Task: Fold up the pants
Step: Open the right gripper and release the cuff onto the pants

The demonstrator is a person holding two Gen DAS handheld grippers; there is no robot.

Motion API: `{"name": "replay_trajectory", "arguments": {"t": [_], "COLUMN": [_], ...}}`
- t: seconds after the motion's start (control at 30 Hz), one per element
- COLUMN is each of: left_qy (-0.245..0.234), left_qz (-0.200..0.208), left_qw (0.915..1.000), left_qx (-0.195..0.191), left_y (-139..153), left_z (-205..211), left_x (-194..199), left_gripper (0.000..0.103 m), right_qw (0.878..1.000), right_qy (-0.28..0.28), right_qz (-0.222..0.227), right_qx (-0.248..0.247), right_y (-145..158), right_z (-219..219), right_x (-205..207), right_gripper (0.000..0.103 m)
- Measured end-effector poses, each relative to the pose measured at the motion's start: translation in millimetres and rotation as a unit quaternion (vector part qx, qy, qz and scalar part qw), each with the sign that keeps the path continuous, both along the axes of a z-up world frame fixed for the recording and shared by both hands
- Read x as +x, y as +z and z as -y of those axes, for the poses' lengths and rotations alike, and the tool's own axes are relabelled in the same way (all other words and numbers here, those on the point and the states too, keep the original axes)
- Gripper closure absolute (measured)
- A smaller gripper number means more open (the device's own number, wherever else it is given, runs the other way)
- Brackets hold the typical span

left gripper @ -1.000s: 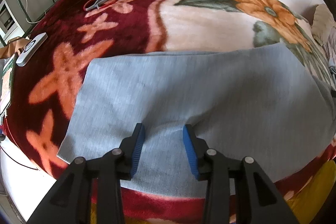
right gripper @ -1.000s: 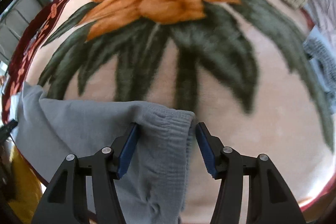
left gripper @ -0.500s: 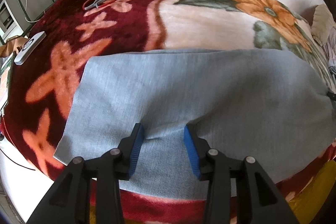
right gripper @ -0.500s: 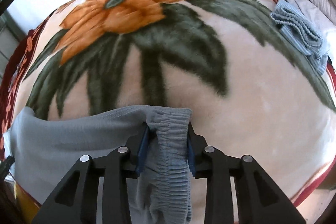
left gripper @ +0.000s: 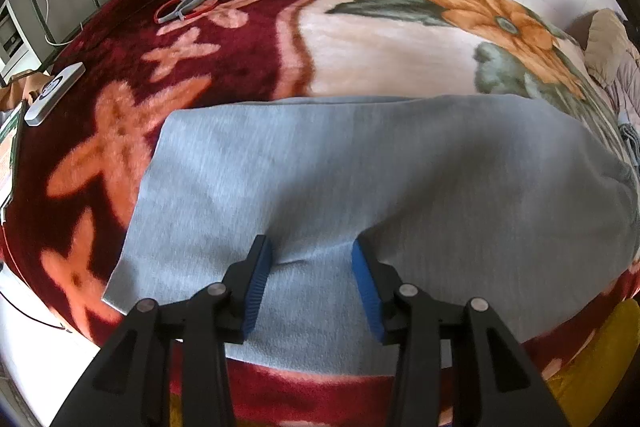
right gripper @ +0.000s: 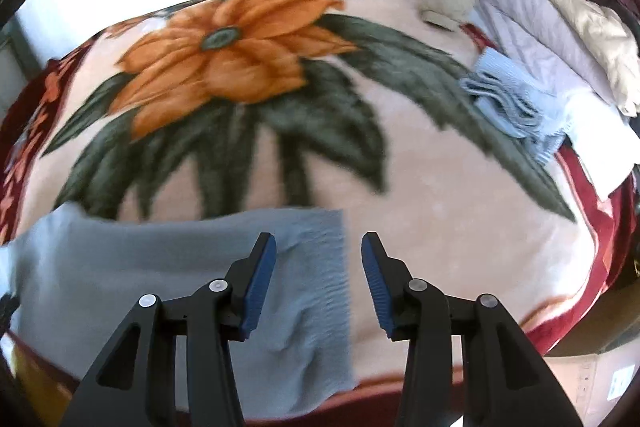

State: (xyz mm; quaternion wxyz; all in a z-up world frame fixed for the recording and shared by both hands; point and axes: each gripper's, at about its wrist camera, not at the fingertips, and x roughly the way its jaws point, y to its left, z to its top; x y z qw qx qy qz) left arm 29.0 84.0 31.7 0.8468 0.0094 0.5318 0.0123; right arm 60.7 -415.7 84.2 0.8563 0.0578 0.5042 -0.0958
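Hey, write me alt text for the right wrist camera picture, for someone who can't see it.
The right gripper, jaws open and just opening wider, is above the elastic waistband end of grey pants lying flat on a floral blanket. Nothing is pinched between its blue pads. Piled clothes sit at the far right.

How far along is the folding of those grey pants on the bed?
Done: the grey pants lie flat as one long strip on the flowered blanket, apparently leg over leg. In hand: the right gripper has just opened above the waistband with nothing pinched; the left gripper stands open, fingertips at the cloth. Left: folding the strip shorter.
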Motion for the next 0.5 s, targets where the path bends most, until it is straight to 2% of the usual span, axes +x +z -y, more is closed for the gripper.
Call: {"name": "replay_trajectory", "arguments": {"t": [0.13,0.33,0.5], "left_qy": [-0.012,-0.049,-0.076], "left_qz": [-0.004,0.002,-0.002], "left_qw": [0.9999,0.9987,0.9965], "left_qx": [0.006,-0.011,-0.036], "left_y": [3,18,29], "left_z": [4,17,31], "left_x": [0,6,28], "left_gripper": [0.058,0.058,0.058], "right_qw": [0.999,0.991,0.987], "right_qy": [0.049,0.121,0.148], "right_qz": [-0.012,-0.018,-0.026], "right_qx": [0.011,0.043,0.052], "right_y": [-2,-17,-36], "right_z": [-44,-118,-154], "right_x": [-9,-19,-19], "right_gripper": [0.058,0.058,0.058]}}
